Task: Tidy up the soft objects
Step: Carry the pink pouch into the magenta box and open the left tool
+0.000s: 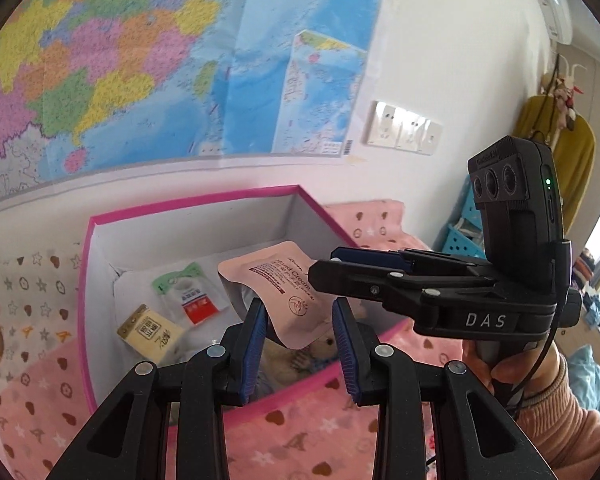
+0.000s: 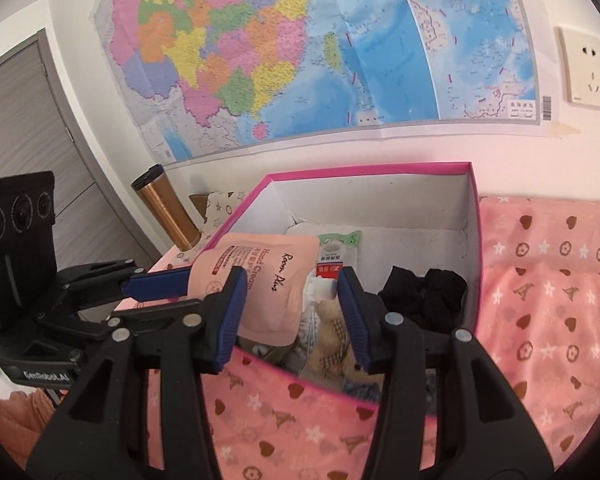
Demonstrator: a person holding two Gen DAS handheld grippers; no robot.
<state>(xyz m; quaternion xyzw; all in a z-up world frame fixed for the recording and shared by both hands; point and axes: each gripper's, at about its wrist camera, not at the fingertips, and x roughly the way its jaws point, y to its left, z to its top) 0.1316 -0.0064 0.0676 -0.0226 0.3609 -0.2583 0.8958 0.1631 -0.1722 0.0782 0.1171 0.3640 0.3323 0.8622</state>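
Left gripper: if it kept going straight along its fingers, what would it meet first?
The pink hand-cream pouch. It already sits between the left gripper's fingertips, above the open box. Beyond the pouch the gripper would probably reach the plush toy inside the box, though depth is unclear.

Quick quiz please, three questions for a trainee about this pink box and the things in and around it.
1. True or false: the pink-rimmed box has a lid on it.
2. Multiple choice: what words are printed on the pink pouch above the box? A) Face Mask B) Hand Cream C) Body Wash
3. Short answer: in the right wrist view, what stands just past the box's left wall?

Key
1. False: the box is open and its contents show.
2. B.
3. A copper-coloured tumbler with a dark lid.
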